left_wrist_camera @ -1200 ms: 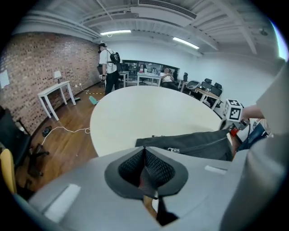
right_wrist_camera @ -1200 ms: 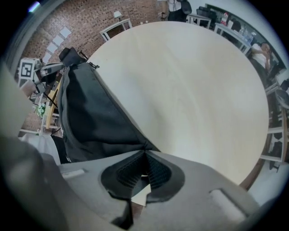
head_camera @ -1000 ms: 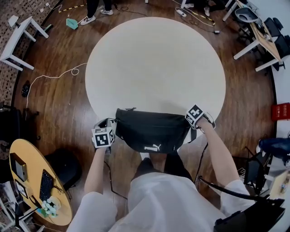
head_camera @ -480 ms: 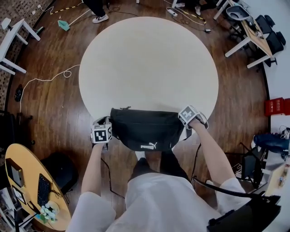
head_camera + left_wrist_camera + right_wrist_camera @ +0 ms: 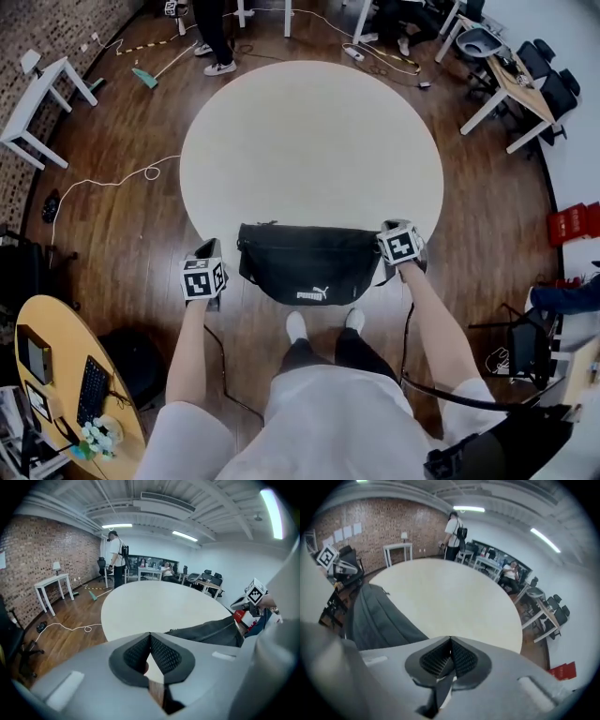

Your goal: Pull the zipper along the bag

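Observation:
A black waist bag (image 5: pixel 309 264) lies on the near edge of the round white table (image 5: pixel 309 141), its lower half hanging over the rim. Its zipper line runs along the top. My left gripper (image 5: pixel 207 251) hovers a short way left of the bag's left end, apart from it. In the left gripper view that gripper (image 5: pixel 150 637) is shut and empty, with the bag (image 5: pixel 211 632) off to its right. My right gripper (image 5: pixel 392 234) is at the bag's right end. In its own view it (image 5: pixel 450 644) is shut on a dark strap, with the bag (image 5: pixel 375 616) to its left.
A person (image 5: pixel 214 28) stands beyond the table's far side. A white cable (image 5: pixel 103 164) lies on the wooden floor at left, near a small white table (image 5: pixel 42 89). A yellow round table (image 5: pixel 56 375) is at lower left, desks and chairs (image 5: pixel 511 75) at upper right.
My left gripper, which sat against the bag's left end, has drawn away to the left. The right gripper stays at the bag's right end. The head view has shifted slightly.

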